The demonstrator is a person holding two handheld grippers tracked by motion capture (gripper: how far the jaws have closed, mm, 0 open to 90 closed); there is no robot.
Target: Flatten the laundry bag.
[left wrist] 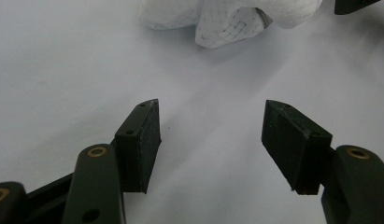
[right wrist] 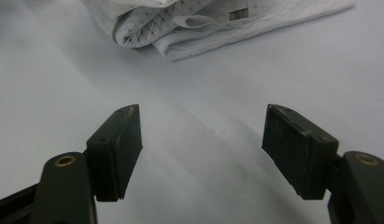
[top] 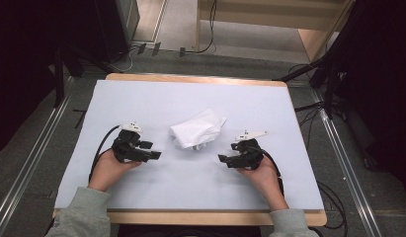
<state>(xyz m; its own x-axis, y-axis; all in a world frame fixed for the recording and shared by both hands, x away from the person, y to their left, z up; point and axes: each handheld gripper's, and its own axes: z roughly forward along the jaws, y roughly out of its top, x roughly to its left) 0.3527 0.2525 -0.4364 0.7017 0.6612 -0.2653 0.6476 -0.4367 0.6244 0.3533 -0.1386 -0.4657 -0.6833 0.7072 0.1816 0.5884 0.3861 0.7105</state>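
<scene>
Bare table (top: 156,98); crumpled cloth (top: 198,128) lies between both gaping claws.

The crumpled white cloth (left wrist: 227,18) is cut off by both gripper views' top edges.

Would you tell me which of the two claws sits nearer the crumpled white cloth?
The right claw looks slightly nearer: in the high view the cloth reaches down towards it, while the left claw has more bare table between. The margin is small.
</scene>
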